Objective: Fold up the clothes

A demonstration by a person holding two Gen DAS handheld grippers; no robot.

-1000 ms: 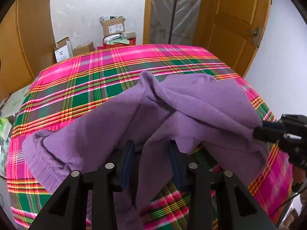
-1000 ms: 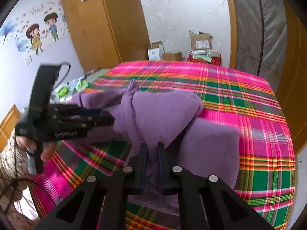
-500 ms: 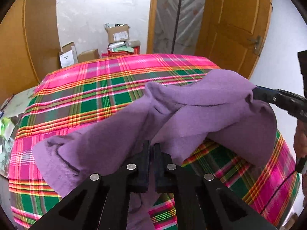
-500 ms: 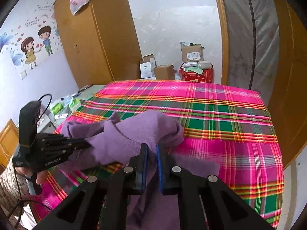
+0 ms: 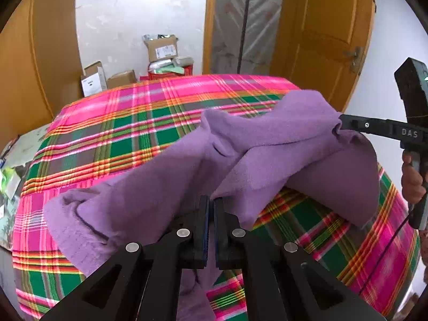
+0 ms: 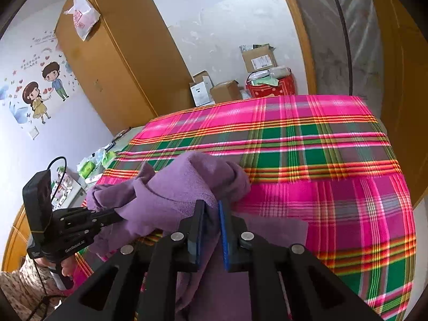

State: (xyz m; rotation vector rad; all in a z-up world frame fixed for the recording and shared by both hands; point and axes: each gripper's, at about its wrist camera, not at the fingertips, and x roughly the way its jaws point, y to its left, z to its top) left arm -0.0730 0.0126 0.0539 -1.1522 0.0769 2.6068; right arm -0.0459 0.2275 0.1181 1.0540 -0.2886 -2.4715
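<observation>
A purple fleece garment (image 5: 267,144) hangs bunched above a bed covered in a pink and green plaid cloth (image 5: 128,133). My left gripper (image 5: 210,204) is shut on a fold at its near edge. In the left wrist view, my right gripper (image 5: 343,121) pinches the garment's right corner, held by a hand. In the right wrist view the garment (image 6: 182,187) drapes over my right gripper (image 6: 211,206), which is shut on a fold of cloth. My left gripper (image 6: 116,214) holds the other end at the left. Part of the garment trails onto the plaid cloth (image 6: 307,139).
Cardboard boxes (image 5: 163,49) and a red bin (image 6: 270,87) stand on the floor beyond the bed. A wooden wardrobe (image 6: 115,61) is at the left and a wooden door (image 5: 326,40) at the right. A cluttered side table (image 6: 88,168) sits beside the bed.
My left gripper went from open around a fold to shut on it. Both grippers rose and lifted the garment off the bed, and the right end moved up and outward.
</observation>
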